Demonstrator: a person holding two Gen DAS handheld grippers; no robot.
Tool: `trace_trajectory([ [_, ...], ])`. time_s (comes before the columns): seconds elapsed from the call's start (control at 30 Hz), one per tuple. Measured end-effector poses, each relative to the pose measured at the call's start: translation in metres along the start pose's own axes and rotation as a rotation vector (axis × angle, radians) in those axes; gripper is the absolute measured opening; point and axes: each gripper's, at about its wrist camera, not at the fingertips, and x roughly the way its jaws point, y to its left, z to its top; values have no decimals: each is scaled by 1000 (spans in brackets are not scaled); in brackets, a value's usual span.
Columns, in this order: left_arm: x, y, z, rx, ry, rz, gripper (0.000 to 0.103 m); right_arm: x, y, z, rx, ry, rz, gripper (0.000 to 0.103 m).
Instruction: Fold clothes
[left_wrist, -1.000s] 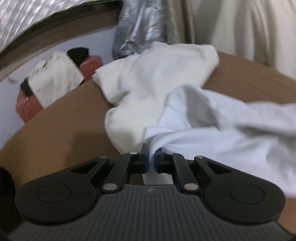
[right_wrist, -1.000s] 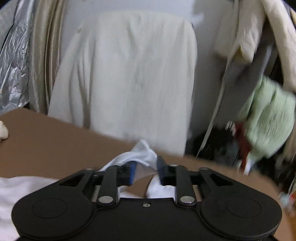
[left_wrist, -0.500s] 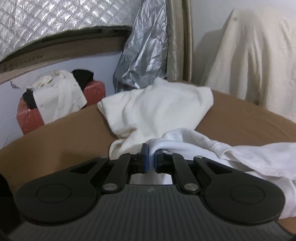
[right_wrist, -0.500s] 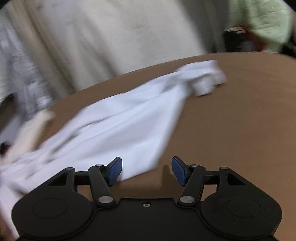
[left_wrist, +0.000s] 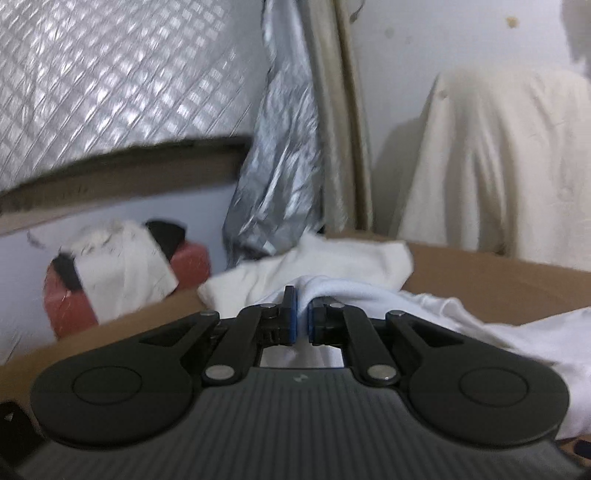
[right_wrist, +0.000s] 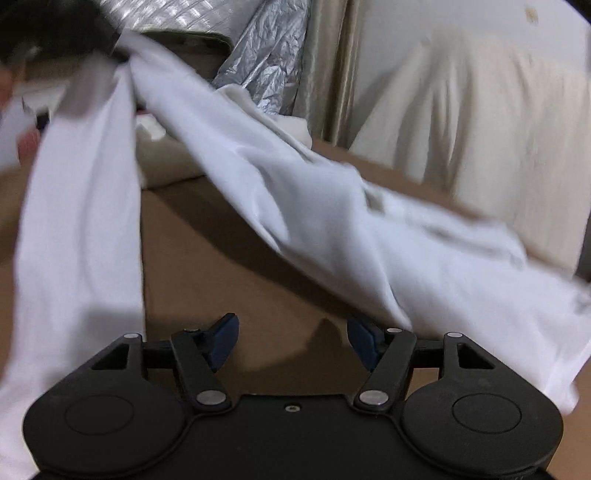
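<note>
My left gripper (left_wrist: 303, 315) is shut on a fold of a white garment (left_wrist: 369, 291), which trails off to the right over the brown table (left_wrist: 498, 280). In the right wrist view the same white garment (right_wrist: 295, 192) hangs lifted from the upper left, where the left gripper (right_wrist: 55, 33) shows as a dark blur, and drapes down to the right and to the left. My right gripper (right_wrist: 291, 341) is open and empty, low over the brown table (right_wrist: 221, 280), just under the garment's lower edge.
A cream garment (left_wrist: 332, 262) lies heaped at the table's far side, also in the right wrist view (right_wrist: 166, 158). A red box with a white cloth (left_wrist: 110, 266) stands off the left edge. A cloth-draped chair (left_wrist: 498, 166) and a silver curtain (left_wrist: 277, 166) stand behind.
My left gripper has lifted the white garment higher. My right gripper let go of the garment, opened, and swung left to face the hanging cloth.
</note>
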Motion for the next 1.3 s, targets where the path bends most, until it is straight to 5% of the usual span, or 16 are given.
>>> trace_trajectory([
  [0.2,-30,20,10,-176,-133,-64,5,6,-17,15,18,-58,-182,82],
  [0.3,-39,17,8,-147,-182,-44,5,9,-25,23,27,-87,-273,79],
  [0.4,-35,24,8,-187,-157,-58,6,12,-34,31,35,-116,-364,62],
  [0.47,-34,28,9,-223,-141,-73,6,14,-39,36,41,-135,-425,11],
  [0.5,-33,30,10,-241,-133,-80,5,15,-42,38,44,-145,-455,0],
  [0.8,-51,40,12,-266,-158,-121,5,-30,-123,31,209,-151,-501,0],
  [1.03,-45,40,11,-272,-126,-111,5,-63,-111,7,150,-130,-231,2],
  [1.13,-44,44,11,-286,-126,-111,5,-67,-97,-4,119,-105,-101,26],
  [1.2,-43,45,10,-283,-126,-109,5,-63,-78,-11,63,-98,-21,28],
  [1.3,-41,47,8,-283,-115,-113,5,-37,-78,-4,24,-100,-65,34],
])
